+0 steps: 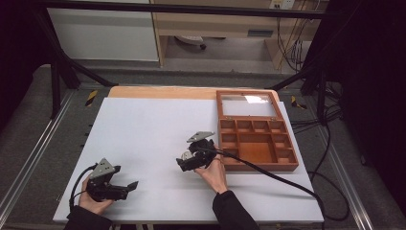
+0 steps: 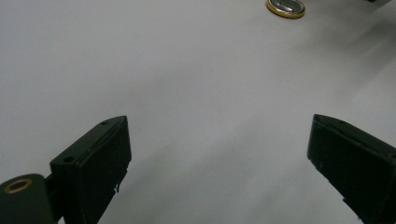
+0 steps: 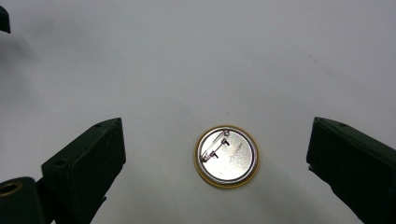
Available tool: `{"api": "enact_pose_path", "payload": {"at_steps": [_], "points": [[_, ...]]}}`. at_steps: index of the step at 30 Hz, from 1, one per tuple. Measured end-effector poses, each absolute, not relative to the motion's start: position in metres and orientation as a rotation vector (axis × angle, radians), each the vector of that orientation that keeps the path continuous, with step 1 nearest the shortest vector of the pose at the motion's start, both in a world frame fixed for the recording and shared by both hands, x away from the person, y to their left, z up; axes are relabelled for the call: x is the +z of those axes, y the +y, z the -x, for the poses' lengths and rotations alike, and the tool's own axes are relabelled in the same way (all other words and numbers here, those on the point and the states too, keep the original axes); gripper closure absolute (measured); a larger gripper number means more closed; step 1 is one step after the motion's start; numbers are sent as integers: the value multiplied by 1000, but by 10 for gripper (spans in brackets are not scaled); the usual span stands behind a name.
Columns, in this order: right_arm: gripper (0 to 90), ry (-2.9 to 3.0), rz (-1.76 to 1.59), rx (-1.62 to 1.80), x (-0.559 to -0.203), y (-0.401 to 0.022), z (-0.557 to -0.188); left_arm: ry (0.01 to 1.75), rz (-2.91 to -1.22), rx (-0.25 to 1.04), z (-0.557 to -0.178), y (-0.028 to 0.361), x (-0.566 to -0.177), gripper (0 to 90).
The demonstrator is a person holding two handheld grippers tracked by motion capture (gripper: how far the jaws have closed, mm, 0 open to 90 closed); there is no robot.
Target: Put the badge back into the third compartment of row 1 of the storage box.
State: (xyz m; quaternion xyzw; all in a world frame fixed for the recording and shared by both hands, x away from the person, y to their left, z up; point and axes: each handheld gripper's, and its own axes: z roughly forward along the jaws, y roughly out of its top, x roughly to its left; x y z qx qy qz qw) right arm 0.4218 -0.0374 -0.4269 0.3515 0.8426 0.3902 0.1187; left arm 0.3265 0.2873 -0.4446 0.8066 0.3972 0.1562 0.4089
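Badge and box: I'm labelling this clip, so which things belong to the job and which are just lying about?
In play, likely:
pin badge, pin side up between the open right tongs
wooden box with compartments, lid open

Idle:
left tongs, open over bare table
cable

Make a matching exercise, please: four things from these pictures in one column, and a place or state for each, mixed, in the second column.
1. pin badge
2. wooden box
3. left tongs
4. right tongs

a. lid raised, compartments bare
b. open, over bare white table
c. lying back side up
d. open, badge between the jaws

Pairs: 1-c, 2-a, 3-b, 4-d
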Motion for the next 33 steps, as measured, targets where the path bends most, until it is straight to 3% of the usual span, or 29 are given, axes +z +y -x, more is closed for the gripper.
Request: {"api": "enact_pose_path", "payload": {"at_steps": [6, 27, 33], "points": [[113, 2480, -1046, 1119, -435, -35, -426, 1002, -2029, 392, -327, 287, -445, 57], [418, 2494, -996, 1073, -451, -32, -430, 1001, -2030, 391, -327, 287, -445, 60], [454, 2492, -981, 1060, -452, -31, -430, 1001, -2030, 391, -327, 287, -445, 60]]}}
